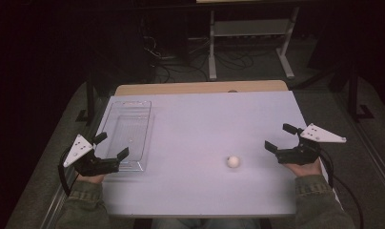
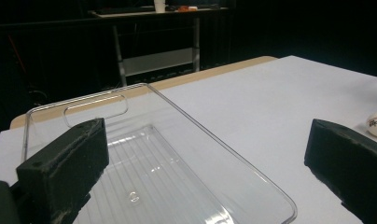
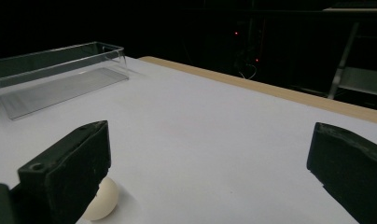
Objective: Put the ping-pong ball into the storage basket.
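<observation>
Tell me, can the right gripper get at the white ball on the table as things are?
Probably yes. The right gripper is open, and the white ball lies on bare table just to its left, nothing between them. The clear tray sits well away, by the left gripper.

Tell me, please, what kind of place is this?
Probably a lab or test room for recording handling work: a white-covered table with a clear tray and white ball, cables on the floor, and a metal-framed bench behind.
</observation>
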The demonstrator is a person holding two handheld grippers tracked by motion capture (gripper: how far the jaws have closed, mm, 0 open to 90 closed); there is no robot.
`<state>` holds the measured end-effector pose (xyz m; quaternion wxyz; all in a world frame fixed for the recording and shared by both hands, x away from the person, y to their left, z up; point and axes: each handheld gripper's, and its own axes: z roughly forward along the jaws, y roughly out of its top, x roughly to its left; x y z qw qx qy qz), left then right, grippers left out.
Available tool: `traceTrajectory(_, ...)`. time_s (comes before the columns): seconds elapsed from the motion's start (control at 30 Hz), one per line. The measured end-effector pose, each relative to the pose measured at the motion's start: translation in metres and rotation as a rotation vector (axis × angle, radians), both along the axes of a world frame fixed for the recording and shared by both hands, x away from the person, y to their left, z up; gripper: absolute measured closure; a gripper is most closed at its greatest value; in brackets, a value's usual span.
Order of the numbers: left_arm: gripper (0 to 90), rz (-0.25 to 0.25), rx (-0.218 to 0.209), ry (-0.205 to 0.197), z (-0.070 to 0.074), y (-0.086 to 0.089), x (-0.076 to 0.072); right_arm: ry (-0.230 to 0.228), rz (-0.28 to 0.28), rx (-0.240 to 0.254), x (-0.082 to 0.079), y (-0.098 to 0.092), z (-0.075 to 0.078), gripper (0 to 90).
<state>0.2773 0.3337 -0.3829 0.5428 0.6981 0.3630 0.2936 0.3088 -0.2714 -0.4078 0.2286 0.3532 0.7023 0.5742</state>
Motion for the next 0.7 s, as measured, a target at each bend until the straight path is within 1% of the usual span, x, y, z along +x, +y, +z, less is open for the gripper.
traceTrajectory(0.1, 0.0, -0.001, 0.001, -0.003, 0.0, -0.001, 0.0, 0.003, -0.003, 0.003, 0.0, -0.001, -0.001, 0.0)
traceTrajectory(0.2, 0.0, -0.018, 0.005, 0.005, -0.001, -0.005, 0.003, 0.007, -0.004, -0.002, 0.0, -0.001, -0.002, 0.0)
traceTrajectory(0.23, 0.0, -0.025, 0.001, 0.01, -0.001, -0.007, 0.005, 0.005, -0.009, -0.007, 0.0, -0.001, -0.002, 0.0)
traceTrajectory(0.33, 0.0, -0.036, -0.005, 0.016, -0.001, -0.009, 0.007, 0.005, -0.025, 0.0, 0.001, -0.002, -0.002, 0.0)
traceTrajectory(0.37, 0.0, -0.04, 0.0, 0.028, -0.001, -0.012, 0.009, 0.001, -0.028, -0.003, 0.002, -0.002, -0.002, 0.0)
traceTrajectory(0.47, 0.0, -0.053, 0.026, 0.047, 0.002, -0.014, 0.01, -0.004, -0.029, -0.014, 0.0, 0.0, -0.001, 0.0)
traceTrajectory(0.6, 0.0, -0.068, 0.048, 0.059, 0.005, -0.017, 0.009, 0.012, -0.03, -0.017, 0.001, -0.001, -0.002, 0.0)
traceTrajectory(0.7, 0.0, -0.067, 0.065, 0.069, 0.005, -0.017, 0.01, 0.014, -0.03, -0.016, 0.001, -0.001, -0.002, 0.0)
